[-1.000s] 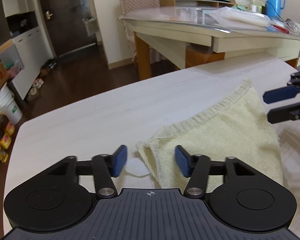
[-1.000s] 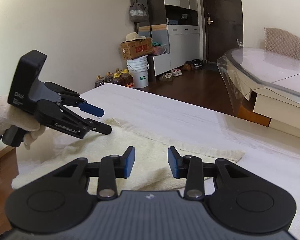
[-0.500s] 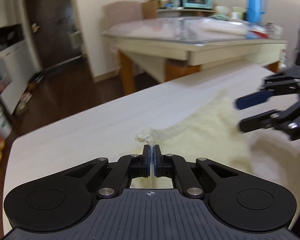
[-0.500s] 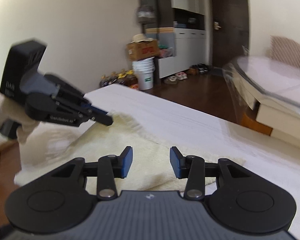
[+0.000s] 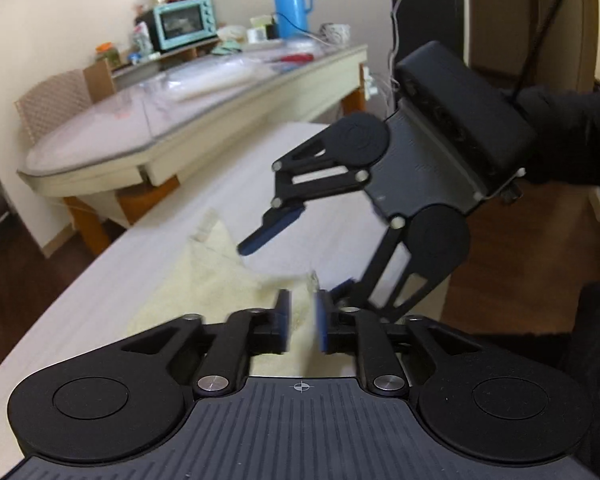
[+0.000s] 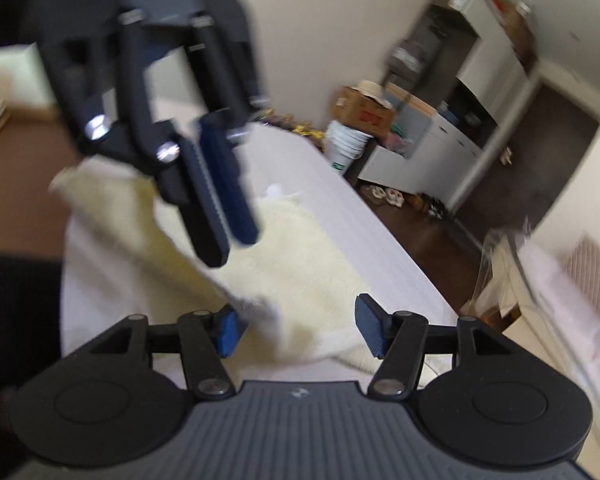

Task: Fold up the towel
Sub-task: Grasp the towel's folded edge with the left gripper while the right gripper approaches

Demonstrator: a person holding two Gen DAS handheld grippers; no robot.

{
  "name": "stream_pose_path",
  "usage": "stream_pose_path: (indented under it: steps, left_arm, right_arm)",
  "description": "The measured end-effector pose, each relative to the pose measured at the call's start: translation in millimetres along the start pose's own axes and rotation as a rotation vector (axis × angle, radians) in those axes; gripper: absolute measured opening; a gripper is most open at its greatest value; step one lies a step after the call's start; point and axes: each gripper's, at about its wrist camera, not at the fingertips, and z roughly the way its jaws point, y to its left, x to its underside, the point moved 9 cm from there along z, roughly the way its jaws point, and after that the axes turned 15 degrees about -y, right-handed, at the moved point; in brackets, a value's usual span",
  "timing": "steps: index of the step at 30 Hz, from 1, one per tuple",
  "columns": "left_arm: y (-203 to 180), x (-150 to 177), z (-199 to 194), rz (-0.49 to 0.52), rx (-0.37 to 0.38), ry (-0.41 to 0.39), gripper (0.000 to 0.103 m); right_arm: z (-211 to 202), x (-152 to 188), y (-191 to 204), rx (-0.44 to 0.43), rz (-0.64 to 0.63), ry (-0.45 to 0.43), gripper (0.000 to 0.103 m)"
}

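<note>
A pale yellow towel (image 5: 212, 280) lies on the white table (image 5: 332, 224); it also shows in the right wrist view (image 6: 300, 272). My left gripper (image 5: 303, 322) has its jaws a small gap apart, with a towel corner (image 5: 310, 278) just ahead of the pads. In the right wrist view the left gripper (image 6: 224, 216) hangs above the towel with its pads close together. My right gripper (image 6: 296, 334) is open wide over a raised towel fold (image 6: 260, 308). In the left wrist view the right gripper (image 5: 296, 256) stands open just beyond my left one.
A dining table (image 5: 180, 112) with a teal oven (image 5: 184, 24) and a blue flask (image 5: 292, 0) stands behind. The white table's edge (image 6: 412, 264) drops to dark floor. Boxes, a bucket (image 6: 346, 144) and cabinets line the far wall.
My left gripper, shut on the towel corner half a second ago, has swung right toward the right gripper and parted its jaws. The right gripper has opened wider and turned.
</note>
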Motion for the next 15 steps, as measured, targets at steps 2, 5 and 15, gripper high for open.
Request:
stream_pose_path:
  steps: [2, 5, 15]
  left_arm:
    - [0.2, 3.0, -1.4, -0.007, -0.01, 0.006, 0.025]
    - [8.6, 12.1, -10.6, -0.026, -0.06, 0.022, 0.028]
    - [64.2, 63.4, -34.7, -0.161, -0.37, 0.138, 0.036]
  right_arm:
    - [-3.6, 1.9, 10.0, -0.015, -0.031, 0.008, 0.049]
    - [-4.0, 3.4, 21.4, -0.013, -0.097, 0.016, 0.046]
    - [3.3, 7.7, 40.6, -0.025, -0.235, 0.048, 0.011]
